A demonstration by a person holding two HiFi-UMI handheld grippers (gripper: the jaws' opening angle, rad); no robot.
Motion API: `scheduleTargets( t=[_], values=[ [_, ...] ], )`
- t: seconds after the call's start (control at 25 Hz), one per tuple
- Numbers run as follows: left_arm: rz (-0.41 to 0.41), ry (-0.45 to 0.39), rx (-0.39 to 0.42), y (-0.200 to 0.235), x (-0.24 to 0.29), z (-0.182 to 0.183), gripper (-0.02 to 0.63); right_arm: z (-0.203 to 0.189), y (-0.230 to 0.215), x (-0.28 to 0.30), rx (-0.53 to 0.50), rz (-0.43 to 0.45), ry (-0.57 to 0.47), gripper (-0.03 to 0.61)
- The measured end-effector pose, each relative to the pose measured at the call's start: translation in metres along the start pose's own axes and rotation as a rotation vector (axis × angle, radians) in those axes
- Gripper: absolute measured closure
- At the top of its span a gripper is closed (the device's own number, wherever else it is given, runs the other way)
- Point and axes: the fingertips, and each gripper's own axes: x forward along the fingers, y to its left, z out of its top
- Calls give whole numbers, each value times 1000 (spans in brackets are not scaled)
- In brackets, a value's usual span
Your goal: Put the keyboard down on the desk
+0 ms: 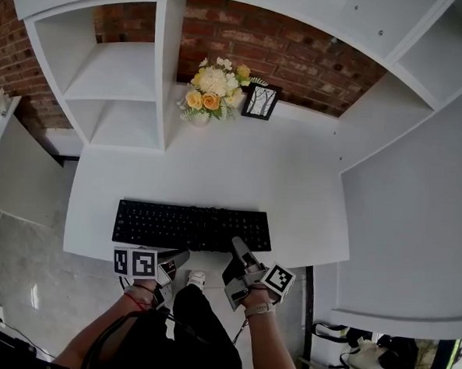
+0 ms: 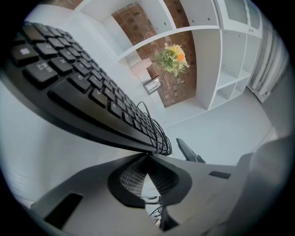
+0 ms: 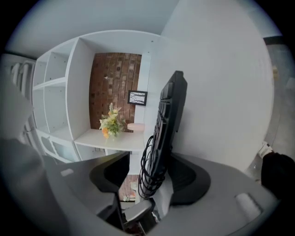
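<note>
The keyboard [image 1: 193, 227] lies flat along the near edge of the white worktop [image 1: 216, 179]. The right gripper [image 1: 235, 266] has its jaws released and spread wide; the keyboard's end, with a coiled cable [image 3: 148, 173], stands between them, closer to one jaw. The left gripper [image 1: 176, 258] has its jaws clenched together on nothing, with the keyboard's front edge just beyond their tips. Flowers [image 1: 213, 89] stand far ahead of both pairs of jaws.
</note>
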Motion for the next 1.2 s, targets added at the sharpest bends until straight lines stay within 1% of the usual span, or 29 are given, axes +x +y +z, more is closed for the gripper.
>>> scheduleTargets(
  t=[0.08,0.12,0.2,0.24,0.32,0.36,0.4,0.44,0.52,0.56,0.68,0.8,0.96,1.04,1.2],
  values=[
    [2,-2,-12,1,0,-1,627,-10,0,-6,-68,-15,43,318],
    [4,-2,-18,2,1,-2,627,-18,1,-8,-114,-17,82,318],
    [6,-2,-27,3,2,-2,627,-39,4,-8,-241,-22,187,318],
    [7,-2,-29,4,2,-2,627,-50,4,-7,-317,-38,240,330],
    [9,-1,-28,6,5,-1,626,-68,1,1,-456,-83,333,442],
    [11,1,-29,8,6,-1,626,-78,-2,5,-510,-102,374,491],
    [13,7,-33,10,7,-4,627,-88,-6,8,-548,-117,414,545],
    [15,18,-39,12,6,-9,626,-100,-11,8,-572,-129,455,575],
    [20,32,-45,15,3,-17,626,-118,-18,11,-590,-141,510,575],
    [25,32,-49,15,3,-16,626,-122,-18,14,-585,-143,517,575],
    [40,26,-68,15,8,-13,624,-121,-19,25,-568,-172,506,575],
    [38,23,-90,15,9,-14,624,-122,-28,29,-586,-216,500,575],
    [45,10,-99,15,7,-15,624,-122,-33,28,-568,-226,480,575],
    [56,8,-93,16,7,-14,624,-122,-32,29,-566,-224,469,575],
    [82,9,-49,15,8,-14,624,-123,-31,29,-594,-223,460,575]
  ],
)
